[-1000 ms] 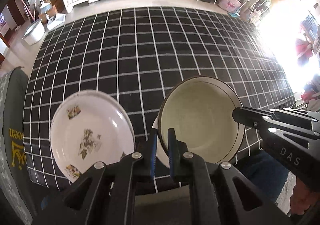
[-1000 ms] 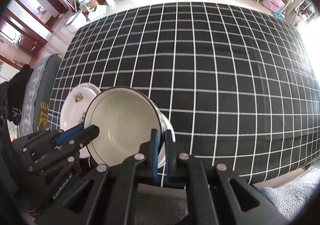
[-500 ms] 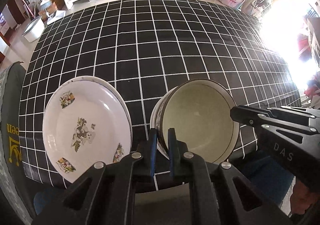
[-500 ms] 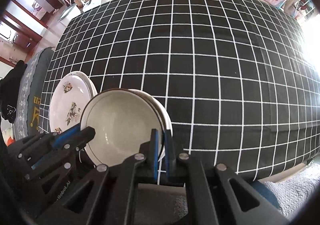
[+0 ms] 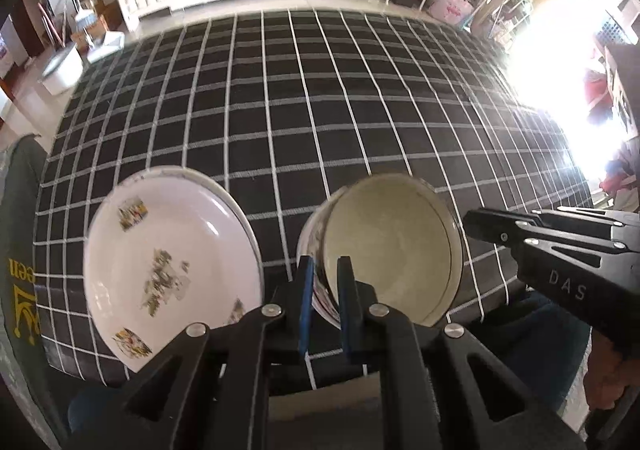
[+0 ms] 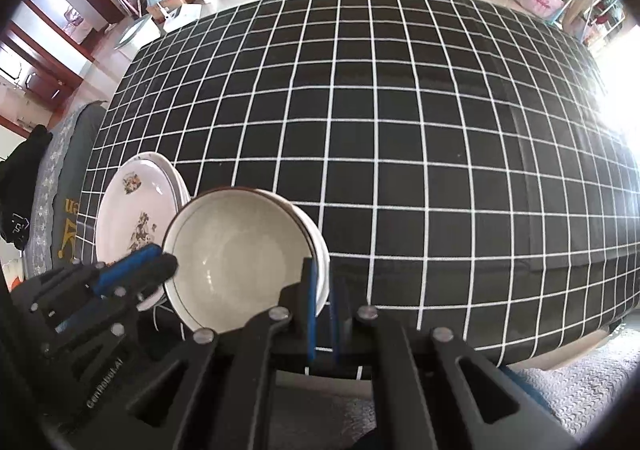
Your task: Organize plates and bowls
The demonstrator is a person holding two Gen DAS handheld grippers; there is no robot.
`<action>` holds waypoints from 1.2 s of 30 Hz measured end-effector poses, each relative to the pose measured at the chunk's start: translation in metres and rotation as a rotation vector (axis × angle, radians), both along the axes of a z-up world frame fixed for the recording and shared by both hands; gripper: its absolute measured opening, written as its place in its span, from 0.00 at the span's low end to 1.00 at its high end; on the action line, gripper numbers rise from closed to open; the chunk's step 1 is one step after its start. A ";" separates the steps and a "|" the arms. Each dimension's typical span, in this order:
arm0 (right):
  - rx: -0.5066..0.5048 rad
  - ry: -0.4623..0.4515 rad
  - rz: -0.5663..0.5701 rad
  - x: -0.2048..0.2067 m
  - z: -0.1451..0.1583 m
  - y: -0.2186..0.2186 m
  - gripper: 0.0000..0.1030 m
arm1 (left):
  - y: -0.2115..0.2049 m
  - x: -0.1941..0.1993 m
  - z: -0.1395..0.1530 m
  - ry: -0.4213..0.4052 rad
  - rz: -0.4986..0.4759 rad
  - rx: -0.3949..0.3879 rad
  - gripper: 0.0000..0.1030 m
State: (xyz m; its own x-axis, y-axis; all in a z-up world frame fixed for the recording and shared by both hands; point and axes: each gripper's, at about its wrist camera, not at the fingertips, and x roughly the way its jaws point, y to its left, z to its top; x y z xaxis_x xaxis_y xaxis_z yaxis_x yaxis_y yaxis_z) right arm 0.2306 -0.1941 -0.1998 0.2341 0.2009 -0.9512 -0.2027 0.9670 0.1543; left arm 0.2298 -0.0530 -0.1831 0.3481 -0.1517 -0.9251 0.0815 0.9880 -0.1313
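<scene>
Cream bowl (image 5: 390, 246) mouth up, both tongs (image 5: 322, 278) (image 6: 322, 290) pinching rim.

I'm working over a table covered by a black tablecloth (image 6: 400, 138) with a white grid, which reaches to the near edge and hangs over it. Directly on the cloth, close to that near edge on my left, lies a stack of white floral plates (image 5: 168, 266). Just beside it to the right sits a stack of bowls (image 6: 240, 262), cream inside with a dark rim line.
</scene>
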 end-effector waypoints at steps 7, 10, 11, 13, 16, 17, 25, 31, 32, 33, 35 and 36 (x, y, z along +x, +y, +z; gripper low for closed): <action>-0.026 -0.006 -0.023 0.005 -0.006 0.001 0.09 | 0.015 0.007 0.004 -0.013 0.029 0.006 0.10; -0.032 0.019 -0.025 0.008 -0.015 0.001 0.09 | 0.022 0.009 -0.005 0.007 0.043 0.012 0.10; -0.025 0.036 -0.027 0.009 -0.019 0.000 0.10 | 0.025 0.010 -0.008 0.017 0.044 0.008 0.10; -0.013 0.052 -0.038 0.010 -0.023 -0.002 0.10 | 0.029 0.009 -0.013 0.035 0.043 -0.006 0.10; 0.012 0.034 -0.070 0.009 -0.020 -0.008 0.15 | 0.035 0.007 -0.016 0.041 0.054 -0.036 0.11; 0.014 0.029 -0.080 0.010 -0.019 -0.011 0.20 | 0.038 0.008 -0.015 0.040 0.061 -0.054 0.15; 0.072 0.012 -0.106 0.007 -0.008 -0.027 0.61 | 0.040 0.012 0.005 -0.002 0.057 -0.143 0.32; 0.088 0.024 -0.089 0.004 -0.009 -0.020 0.67 | 0.023 0.013 0.010 0.000 -0.003 -0.145 0.39; 0.089 0.028 -0.088 0.005 -0.010 -0.019 0.68 | 0.020 0.013 0.010 0.003 -0.011 -0.142 0.40; 0.089 0.033 -0.085 0.005 -0.012 -0.018 0.69 | 0.017 0.013 0.008 0.006 -0.017 -0.136 0.42; 0.086 0.040 -0.086 0.006 -0.016 -0.016 0.71 | 0.015 0.013 0.004 0.013 -0.019 -0.126 0.42; 0.077 0.045 -0.090 0.006 -0.019 -0.015 0.72 | 0.015 0.013 0.002 0.017 -0.018 -0.120 0.42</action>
State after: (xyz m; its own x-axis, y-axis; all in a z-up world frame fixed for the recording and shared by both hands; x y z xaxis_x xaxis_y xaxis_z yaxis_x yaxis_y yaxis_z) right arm 0.2369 -0.2095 -0.2188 0.2116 0.2543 -0.9437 -0.1067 0.9658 0.2363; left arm 0.2426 -0.0378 -0.1810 0.3289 -0.2675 -0.9057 0.0962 0.9636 -0.2496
